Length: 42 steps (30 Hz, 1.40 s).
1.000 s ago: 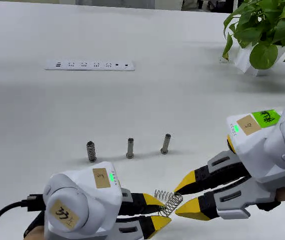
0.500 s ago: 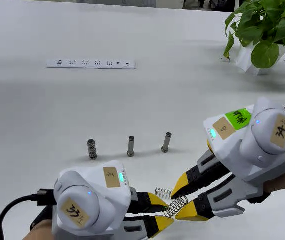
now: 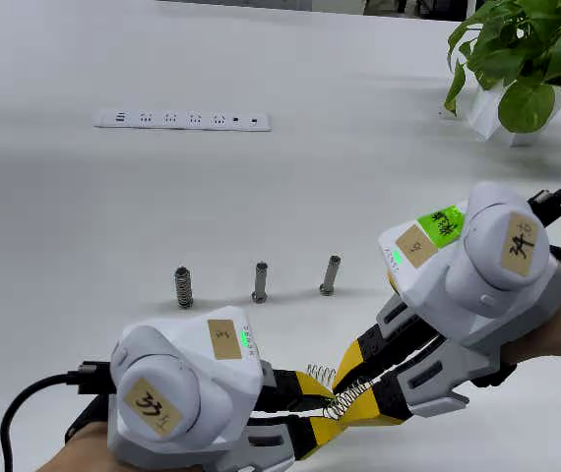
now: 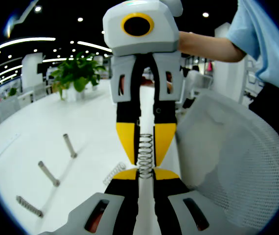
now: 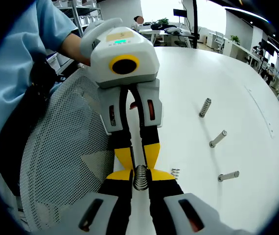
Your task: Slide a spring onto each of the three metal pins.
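Head view, grippers: my left gripper (image 3: pixel 326 413) and my right gripper (image 3: pixel 347 389) meet tip to tip, each pressed onto one end of the held spring (image 3: pixel 355 395).
Head view, done: the sprung pin (image 3: pixel 183 286), ahead and to the left of my left gripper, already wears its spring.
Head view, left to do: the middle pin (image 3: pixel 260 281) and the right pin (image 3: pixel 331 274) stand bare. A loose spring (image 3: pixel 319 374) lies on the surface (image 3: pixel 84 226) just beyond my left gripper's tips.
Left gripper view: the held spring (image 4: pixel 144 154) runs straight ahead from my jaws into the right gripper's jaws, with the loose spring (image 4: pixel 114 174) just left of my tips.
Right gripper view: my jaws pinch the held spring (image 5: pixel 140 178) by its end, and the loose spring (image 5: pixel 174 172) lies just right of my tips.
Progress: one of three done, I judge, with the second spring mid-handover.
Writing: the stickers (image 3: pixel 224 338) on both grippers carry handwriting I cannot read with certainty. The power strip (image 3: pixel 182 119) far ahead shows nothing legible.
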Each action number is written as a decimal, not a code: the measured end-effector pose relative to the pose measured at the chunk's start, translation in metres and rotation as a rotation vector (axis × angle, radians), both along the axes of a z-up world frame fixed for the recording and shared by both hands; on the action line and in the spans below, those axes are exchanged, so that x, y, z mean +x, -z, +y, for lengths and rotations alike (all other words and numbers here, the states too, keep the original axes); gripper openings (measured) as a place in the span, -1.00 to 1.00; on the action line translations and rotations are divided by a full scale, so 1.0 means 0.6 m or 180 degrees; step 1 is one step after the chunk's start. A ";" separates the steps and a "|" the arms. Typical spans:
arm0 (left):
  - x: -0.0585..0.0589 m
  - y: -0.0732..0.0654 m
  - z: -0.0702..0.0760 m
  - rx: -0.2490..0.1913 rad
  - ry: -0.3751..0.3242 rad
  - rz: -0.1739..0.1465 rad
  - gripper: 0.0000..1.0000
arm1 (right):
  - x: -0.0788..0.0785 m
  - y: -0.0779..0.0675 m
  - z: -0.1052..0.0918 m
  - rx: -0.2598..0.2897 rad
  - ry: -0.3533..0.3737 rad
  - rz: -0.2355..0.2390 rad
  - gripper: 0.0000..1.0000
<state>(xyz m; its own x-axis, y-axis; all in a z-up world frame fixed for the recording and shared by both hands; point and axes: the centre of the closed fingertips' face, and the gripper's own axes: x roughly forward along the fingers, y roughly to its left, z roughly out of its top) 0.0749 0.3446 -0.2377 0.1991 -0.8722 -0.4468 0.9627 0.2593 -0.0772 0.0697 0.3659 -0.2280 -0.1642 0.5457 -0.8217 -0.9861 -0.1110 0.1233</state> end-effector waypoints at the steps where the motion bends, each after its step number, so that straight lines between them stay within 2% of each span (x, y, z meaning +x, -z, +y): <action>1: 0.000 0.000 0.000 -0.0001 0.0000 -0.0002 -0.81 | 0.000 0.000 0.000 -0.0003 -0.0001 0.0001 -0.73; 6: 0.000 -0.002 -0.003 -0.0015 0.0000 0.0001 -0.81 | -0.001 0.000 0.000 -0.0023 -0.0026 -0.0005 -0.74; 8: 0.001 -0.003 -0.004 -0.0045 -0.0021 0.0041 -0.81 | 0.001 -0.001 0.000 -0.0020 0.0009 0.0017 -0.75; 15: 0.001 -0.004 -0.007 -0.0046 -0.0010 0.0007 -0.80 | 0.000 -0.001 -0.002 -0.0063 0.0003 0.0066 -0.75; 22: 0.001 -0.007 -0.004 -0.0069 -0.0021 0.0021 -0.80 | 0.000 -0.004 0.000 -0.0101 -0.0047 0.0069 -0.76; 30: 0.008 -0.012 0.004 -0.0104 -0.0152 0.0053 -0.78 | 0.007 -0.009 0.007 -0.0122 -0.0107 0.0036 -0.76; 36: 0.016 -0.012 0.018 -0.0097 -0.0289 0.0042 -0.66 | 0.011 -0.011 0.015 -0.0123 -0.0159 0.0027 -0.76; 39: 0.023 -0.010 0.032 -0.0098 -0.0433 0.0051 -0.53 | 0.017 -0.012 0.018 -0.0125 -0.0171 -0.0003 -0.76; 42: 0.032 -0.005 0.049 -0.0070 -0.0613 0.0065 -0.31 | 0.022 -0.009 0.018 -0.0158 -0.0198 -0.0017 -0.75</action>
